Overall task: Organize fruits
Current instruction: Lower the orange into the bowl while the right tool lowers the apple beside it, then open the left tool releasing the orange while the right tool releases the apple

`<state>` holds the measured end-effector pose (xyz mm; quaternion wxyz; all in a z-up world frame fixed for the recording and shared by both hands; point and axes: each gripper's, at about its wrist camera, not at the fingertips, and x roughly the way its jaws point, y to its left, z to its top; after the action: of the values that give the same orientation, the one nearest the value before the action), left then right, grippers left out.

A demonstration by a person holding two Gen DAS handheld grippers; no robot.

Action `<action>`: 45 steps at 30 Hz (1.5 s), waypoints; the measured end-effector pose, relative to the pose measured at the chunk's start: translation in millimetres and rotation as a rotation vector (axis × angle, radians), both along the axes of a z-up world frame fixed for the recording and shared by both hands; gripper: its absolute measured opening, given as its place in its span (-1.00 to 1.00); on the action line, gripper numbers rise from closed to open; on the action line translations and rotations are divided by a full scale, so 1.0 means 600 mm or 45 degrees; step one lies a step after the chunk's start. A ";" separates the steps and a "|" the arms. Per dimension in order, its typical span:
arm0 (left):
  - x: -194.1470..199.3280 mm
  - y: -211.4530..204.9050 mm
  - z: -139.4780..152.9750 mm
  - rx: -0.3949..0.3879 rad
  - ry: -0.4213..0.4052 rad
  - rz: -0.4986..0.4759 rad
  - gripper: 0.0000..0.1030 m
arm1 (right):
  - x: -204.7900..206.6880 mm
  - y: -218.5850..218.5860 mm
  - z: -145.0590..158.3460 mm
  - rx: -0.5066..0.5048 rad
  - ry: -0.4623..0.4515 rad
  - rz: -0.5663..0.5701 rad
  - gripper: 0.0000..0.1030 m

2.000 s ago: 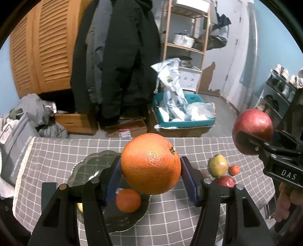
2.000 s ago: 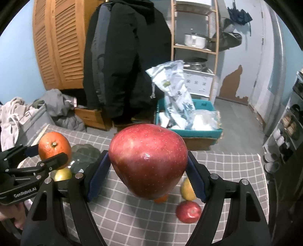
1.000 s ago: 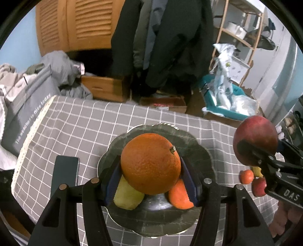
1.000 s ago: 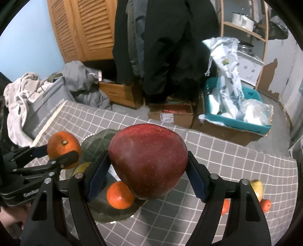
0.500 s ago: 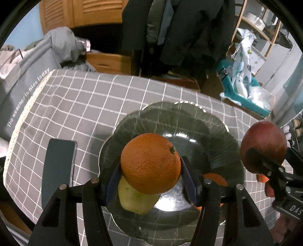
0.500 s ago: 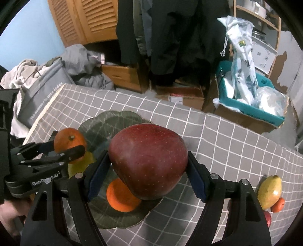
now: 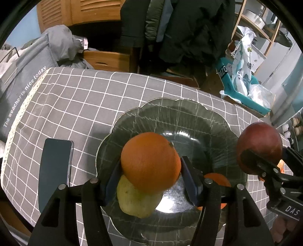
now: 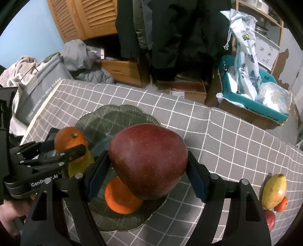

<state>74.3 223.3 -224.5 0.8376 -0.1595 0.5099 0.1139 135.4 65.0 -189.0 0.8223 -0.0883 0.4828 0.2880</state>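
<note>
Both pairs of jaws are clamped on fruit: the left gripper (image 7: 150,177) grasps a large orange (image 7: 150,162) between its blue pads, and the right gripper (image 8: 146,176) grasps a dark red apple (image 8: 148,160) the same way. Two seconds ago both fruits hung high with the room behind them; since then both grippers have tipped downward and come down over the glass plate (image 7: 170,106), which now fills the middle of the left wrist view. In the last half second almost nothing shifts, so the approach looks finished and the release into the plate seems to be the step in hand.

The orange hangs over the plate's near-left part, just above a yellow-green pear (image 7: 135,202) lying there; whether it touches the pear I cannot tell. The apple hangs over the plate's right side, above a small orange (image 8: 121,198) already in it. Dropped from here, either fruit could roll off its neighbour.

Three fruits remain at the table's right edge: a yellow mango (image 8: 274,190), a small tangerine (image 8: 281,204) and a red apple (image 8: 269,219).

The table wears a grey checked cloth (image 7: 75,98); a dark phone (image 7: 55,170) lies left of the plate. Beyond the far edge are coats (image 7: 180,28), a louvred wooden cabinet (image 7: 75,11), a grey bag (image 7: 24,75) and a teal crate (image 8: 265,106).
</note>
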 end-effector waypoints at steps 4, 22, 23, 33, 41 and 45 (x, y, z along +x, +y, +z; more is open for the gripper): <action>-0.001 0.001 0.002 -0.005 0.003 0.000 0.32 | 0.001 0.000 0.000 0.004 0.005 -0.007 0.51; -0.043 0.027 0.021 0.034 0.005 0.088 0.43 | 0.010 0.028 -0.039 -0.039 0.081 0.013 0.51; -0.046 0.029 0.021 0.033 0.008 0.093 0.43 | 0.010 0.028 -0.041 -0.045 0.085 0.013 0.52; -0.054 0.031 0.027 0.043 0.003 0.096 0.43 | 0.008 0.035 -0.052 -0.092 0.101 0.045 0.53; -0.056 0.028 0.036 0.054 -0.004 0.097 0.54 | 0.007 0.036 -0.050 -0.113 0.084 0.050 0.53; -0.058 0.025 0.044 0.065 -0.021 0.095 0.56 | 0.003 0.037 -0.049 -0.119 0.074 0.055 0.53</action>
<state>39.3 238.2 -197.9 0.8407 -0.1579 0.4937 0.1566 137.4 87.4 -218.3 0.7966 -0.1287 0.5173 0.2852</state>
